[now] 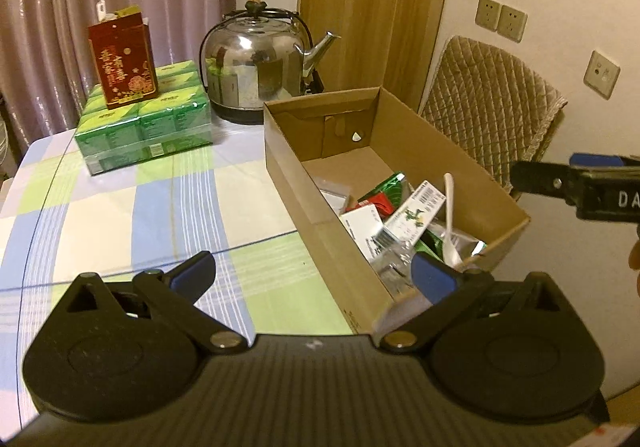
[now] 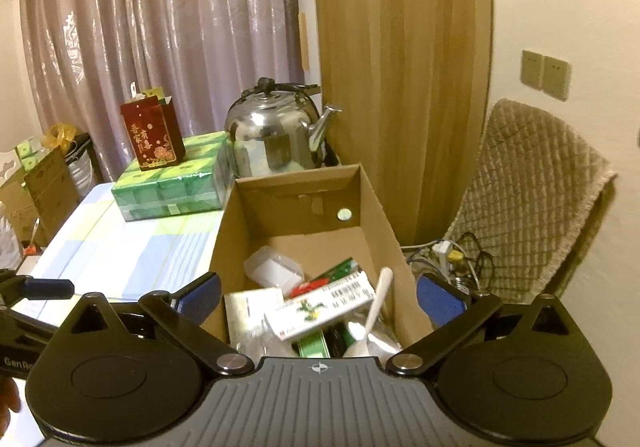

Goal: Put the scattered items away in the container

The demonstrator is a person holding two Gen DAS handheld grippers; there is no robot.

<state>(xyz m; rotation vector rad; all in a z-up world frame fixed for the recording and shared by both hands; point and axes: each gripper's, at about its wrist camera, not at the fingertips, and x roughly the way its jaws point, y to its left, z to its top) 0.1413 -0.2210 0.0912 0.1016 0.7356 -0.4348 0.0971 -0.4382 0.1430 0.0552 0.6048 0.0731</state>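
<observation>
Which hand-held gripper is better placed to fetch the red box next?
Probably left: the left hand-held gripper is open partly over the tablecloth, nearer the red box; the right hand-held gripper hangs open over the cardboard box.

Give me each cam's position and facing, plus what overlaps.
Left wrist: on the left gripper, angled down over the checked tablecloth toward the cardboard box; its open fingers and the right gripper's finger show.
Right wrist: on the right gripper, above the box's near end, looking along it; open fingers, left gripper at the left edge.
Shared: box, steel kettle, red carton, white spoon.
</observation>
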